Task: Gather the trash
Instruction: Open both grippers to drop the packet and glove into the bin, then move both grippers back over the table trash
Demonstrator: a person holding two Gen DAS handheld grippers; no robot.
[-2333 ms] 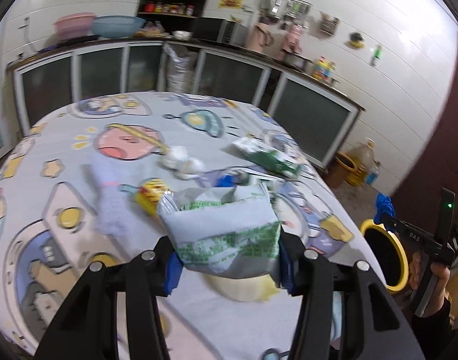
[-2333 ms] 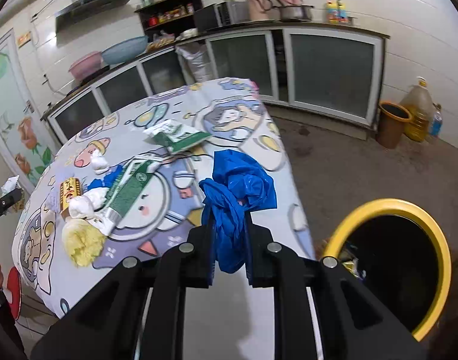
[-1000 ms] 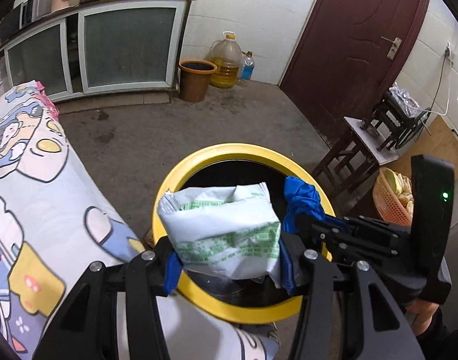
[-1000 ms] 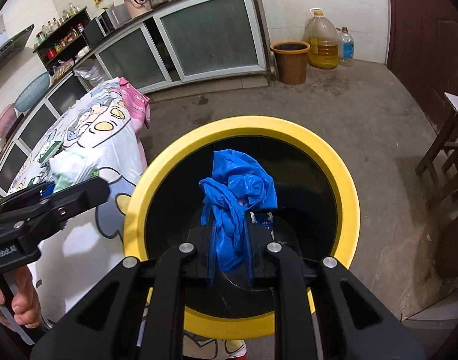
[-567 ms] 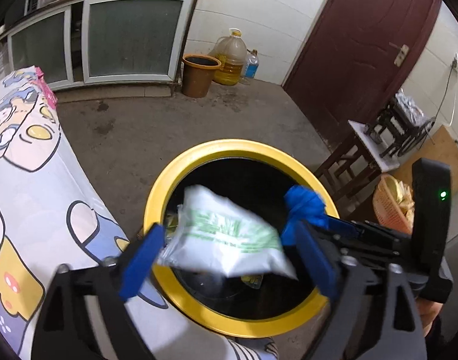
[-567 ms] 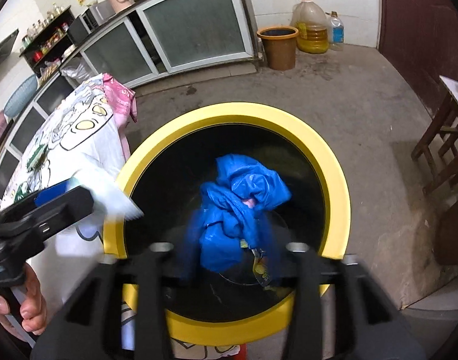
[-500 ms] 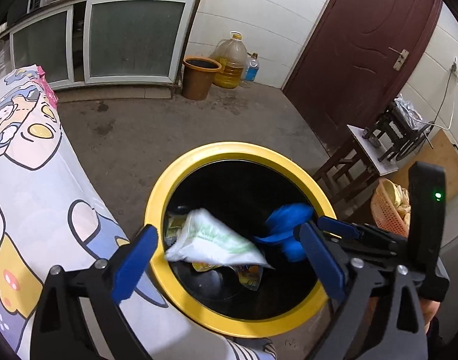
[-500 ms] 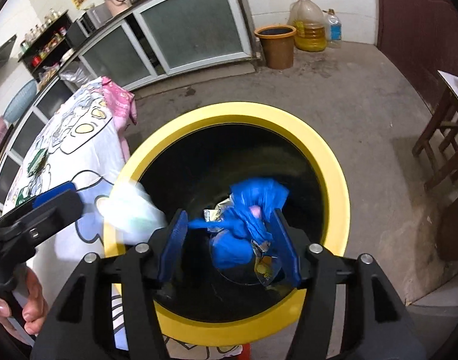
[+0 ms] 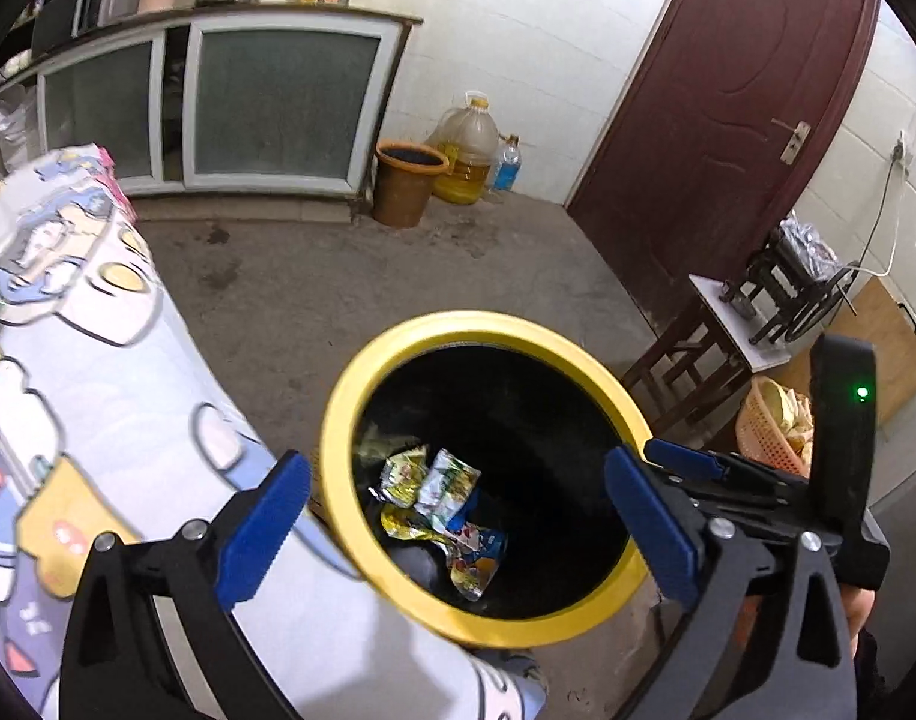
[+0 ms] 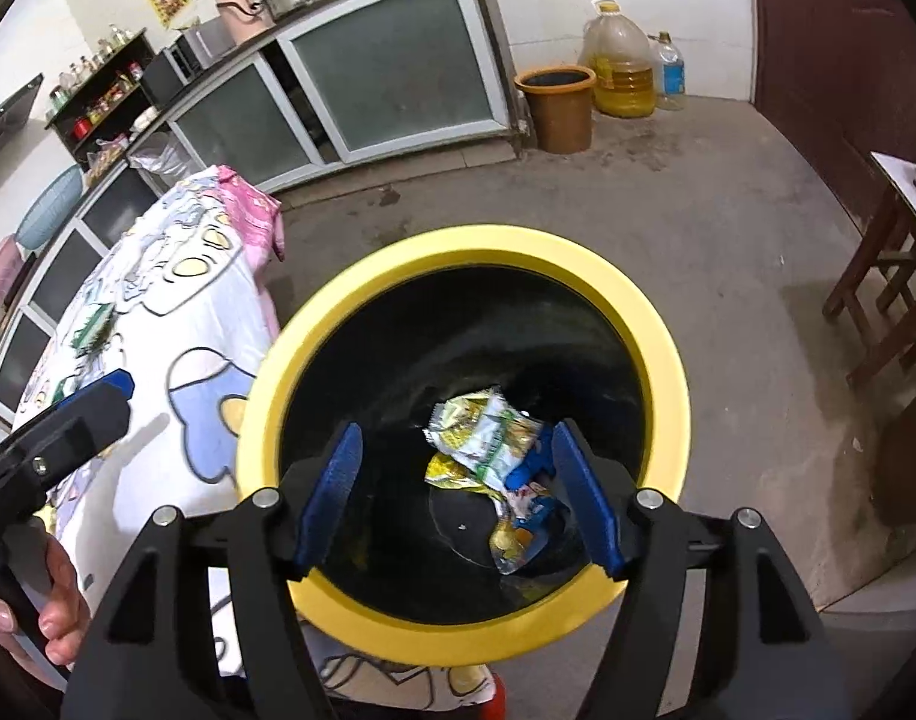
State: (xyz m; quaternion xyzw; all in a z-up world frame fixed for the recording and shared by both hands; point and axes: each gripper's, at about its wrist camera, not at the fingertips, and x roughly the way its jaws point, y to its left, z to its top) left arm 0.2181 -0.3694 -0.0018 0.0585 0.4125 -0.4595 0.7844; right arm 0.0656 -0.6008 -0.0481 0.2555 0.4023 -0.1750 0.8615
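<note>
Left tool (image 9: pixel 458 516) and right tool (image 10: pixel 455 495) held wide over yellow bin (image 10: pixel 662 354), nothing gripped; wrappers (image 10: pixel 488 438) seen inside; counter (image 9: pixel 98 396) just beside

The bin (image 10: pixel 656 354) has a bright yellow rim and a black inside. The wrappers (image 10: pixel 488 438) at its bottom are white with green and yellow print, with a scrap of blue among them. The desk's cloth (image 9: pixel 98 396) is white, printed with pale blue, yellow and pink cartoon figures. Both grippers, left (image 9: pixel 458 525) and right (image 10: pixel 458 495), are black with blue pads. The door (image 9: pixel 722 120) is dark reddish brown, the floor (image 10: pixel 668 210) grey, and the bucket (image 10: pixel 557 102) brown.
</note>
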